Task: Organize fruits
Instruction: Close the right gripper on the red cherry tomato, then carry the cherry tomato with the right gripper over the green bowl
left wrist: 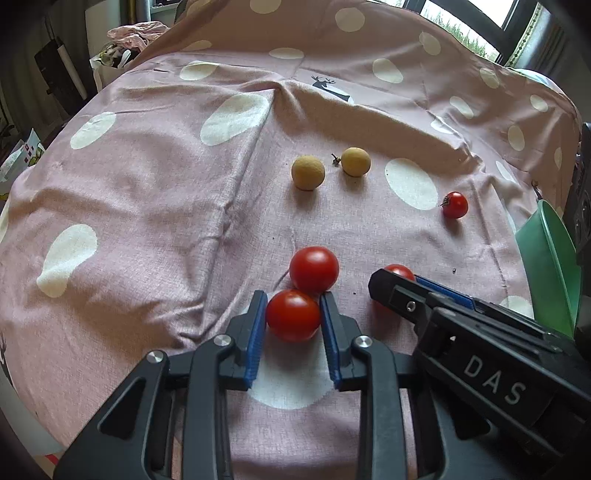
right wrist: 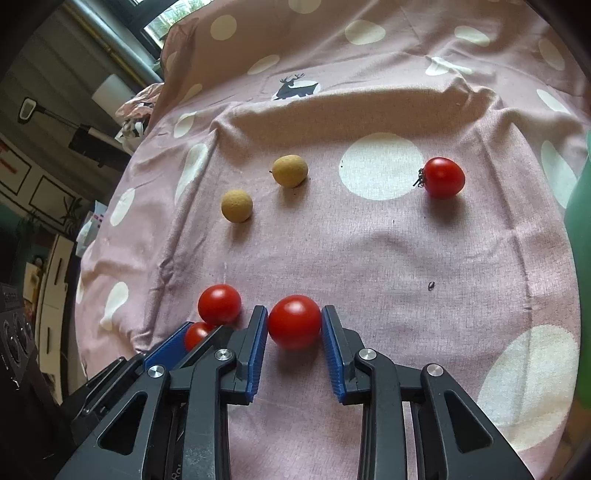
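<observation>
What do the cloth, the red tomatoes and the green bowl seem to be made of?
Cloth: woven cotton-like fabric, matte, creased. Tomatoes: real-looking, glossy smooth skin with highlights; one keeps a dried stem. Bowl: probably plastic, smooth, slightly translucent green.

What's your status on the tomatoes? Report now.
Left tongs closed around one tomato; right tongs around another tomato. Third tomato touches left's. Stemmed tomato, two tan fruits loose on cloth.

Pink bedsheet [left wrist: 147, 192] with big cream polka dots, wrinkled down the middle, little black deer print [left wrist: 330, 86] toward the far edge. Crumpled pink cloth [left wrist: 138, 31] piled past the far left corner. Window [left wrist: 469, 22] beyond the far right corner, greenery outside.
</observation>
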Demonstrator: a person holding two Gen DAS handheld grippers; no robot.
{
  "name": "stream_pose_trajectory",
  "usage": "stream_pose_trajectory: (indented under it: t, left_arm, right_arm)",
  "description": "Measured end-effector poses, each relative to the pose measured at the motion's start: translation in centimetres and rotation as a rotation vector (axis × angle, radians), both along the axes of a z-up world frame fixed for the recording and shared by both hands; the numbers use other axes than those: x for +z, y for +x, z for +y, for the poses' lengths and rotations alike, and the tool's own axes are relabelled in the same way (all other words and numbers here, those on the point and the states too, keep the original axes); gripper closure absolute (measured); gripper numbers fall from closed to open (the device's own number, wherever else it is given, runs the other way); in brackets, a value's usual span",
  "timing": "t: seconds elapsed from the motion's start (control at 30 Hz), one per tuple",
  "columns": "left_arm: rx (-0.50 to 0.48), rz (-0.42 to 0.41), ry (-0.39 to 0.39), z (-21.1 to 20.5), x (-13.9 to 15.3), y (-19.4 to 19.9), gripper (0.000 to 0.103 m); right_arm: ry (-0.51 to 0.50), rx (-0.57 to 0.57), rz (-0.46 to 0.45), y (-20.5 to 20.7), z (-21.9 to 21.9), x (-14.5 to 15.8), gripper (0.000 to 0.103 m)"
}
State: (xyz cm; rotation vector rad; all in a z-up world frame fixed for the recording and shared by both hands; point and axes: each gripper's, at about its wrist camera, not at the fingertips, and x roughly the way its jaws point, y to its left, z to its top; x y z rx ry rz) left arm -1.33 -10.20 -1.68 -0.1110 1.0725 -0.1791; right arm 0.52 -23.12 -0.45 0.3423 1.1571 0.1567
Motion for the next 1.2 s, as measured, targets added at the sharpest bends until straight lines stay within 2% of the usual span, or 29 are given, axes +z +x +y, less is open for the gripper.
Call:
stream_pose_trajectory:
  t: [0.17, 0.63, 0.8, 1.03, 1.2]
  left_arm:
    - [-0.018, 0.006, -0.099, 0.4, 0.8, -0.3, 0.075]
    - [-0.083, -0.155, -0.243, 0.1, 5.7, -2.9, 0.075]
    - [-0.127, -0.214, -0.263, -1.1, 7.4, -4.1, 0.075]
    - [-0.194, -0.297, -0.229, -3.9, 9.7, -5.6, 0.075]
    - [-0.241, -0.316, -0.231, -6.1, 10.7, -5.9, 0.075]
  right_arm:
    - [0.019, -0.005, -0.013, -0.2, -0.3, 0.5, 0.071]
    - [0.107, -0.064, -0.152, -2.2, -3.2, 4.7, 0.071]
    - [0.14, -0.093, -0.207, -3.0, -4.6, 6.3, 0.071]
    - [0.156, -0.172, -0.297, -4.8, -7.6, 8.8, 0.071]
    - [0.164, -0.253, -0.35, -6.3, -10.2, 9.8, 0.071]
